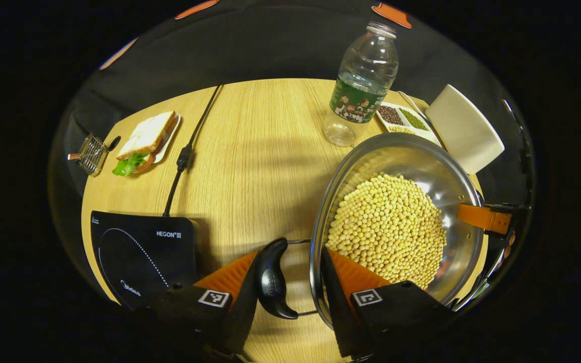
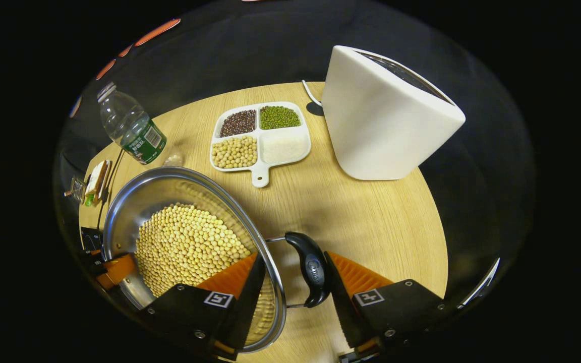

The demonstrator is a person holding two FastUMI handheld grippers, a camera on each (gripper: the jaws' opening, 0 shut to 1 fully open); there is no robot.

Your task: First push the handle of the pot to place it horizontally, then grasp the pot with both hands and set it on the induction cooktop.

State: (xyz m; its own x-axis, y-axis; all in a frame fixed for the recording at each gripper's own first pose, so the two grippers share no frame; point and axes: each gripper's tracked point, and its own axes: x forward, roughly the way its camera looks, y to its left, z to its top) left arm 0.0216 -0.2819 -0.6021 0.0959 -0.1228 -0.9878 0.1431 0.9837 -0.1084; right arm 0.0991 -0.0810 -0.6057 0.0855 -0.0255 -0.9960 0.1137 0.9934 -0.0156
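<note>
1. A round, shiny steel pot filled with pale yellow beans sits on a light wood-grain table, right of the flat black induction cooktop.
2. Bare table lies between pot and cooktop; the pot stands near the table's edge.
3. The left hand-held gripper, fingers spread, straddles the pot's rim and its black curved handle.
4. The right hand-held gripper, also spread, straddles the opposite rim and handle.
</note>
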